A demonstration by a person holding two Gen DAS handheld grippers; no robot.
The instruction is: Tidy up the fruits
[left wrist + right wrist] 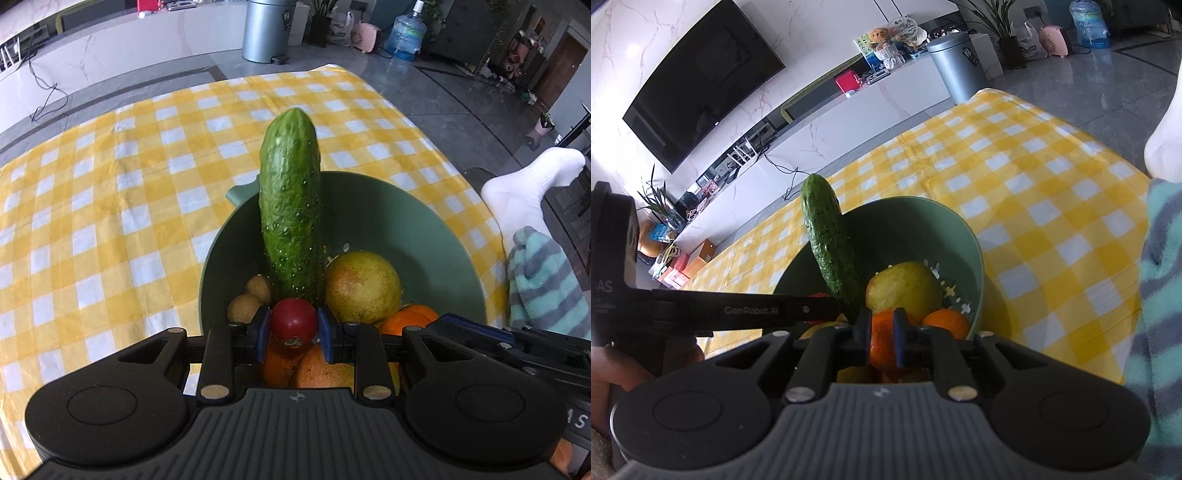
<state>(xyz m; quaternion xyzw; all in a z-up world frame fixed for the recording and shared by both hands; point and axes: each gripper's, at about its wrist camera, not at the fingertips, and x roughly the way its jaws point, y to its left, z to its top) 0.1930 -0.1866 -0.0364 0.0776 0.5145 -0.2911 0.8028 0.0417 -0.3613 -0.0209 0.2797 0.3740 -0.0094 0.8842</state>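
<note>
left gripper (294,328) clamped on tomato (294,322) | soft, bruises: hold mid-body lightly | right gripper (881,341) jaws nearly together, over bowl (975,258)

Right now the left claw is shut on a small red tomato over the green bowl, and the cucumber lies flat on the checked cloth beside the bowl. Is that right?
Not quite. The left claw is shut on the tomato over the green bowl, but the cucumber is not on the cloth: it stands in the bowl, leaning against the rim. The left wrist view shows this.
</note>
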